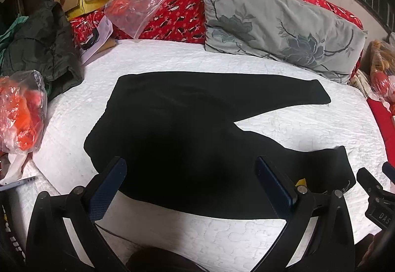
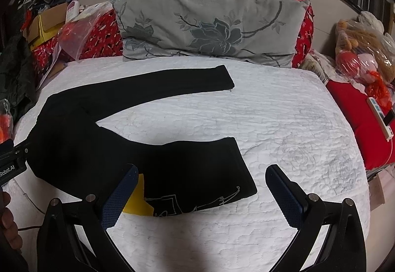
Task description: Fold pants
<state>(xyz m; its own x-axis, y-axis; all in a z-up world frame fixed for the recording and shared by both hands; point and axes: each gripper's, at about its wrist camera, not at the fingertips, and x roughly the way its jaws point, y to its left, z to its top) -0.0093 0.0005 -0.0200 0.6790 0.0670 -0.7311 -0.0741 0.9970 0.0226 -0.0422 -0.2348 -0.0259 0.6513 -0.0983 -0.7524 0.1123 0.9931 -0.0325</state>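
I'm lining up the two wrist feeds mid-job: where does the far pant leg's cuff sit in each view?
Left wrist: the far leg's cuff lies right of centre, just below the grey floral pillow.
Right wrist: the same cuff lies near the middle, upper half, again just below the pillow.
Shared landmark: the grey floral pillow behind the black pants.

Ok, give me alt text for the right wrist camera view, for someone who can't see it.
Black pants lie spread on a white quilted bed, legs splayed apart in a V. The open right gripper hovers over the nearer leg's cuff; a grey floral pillow leans at the head.
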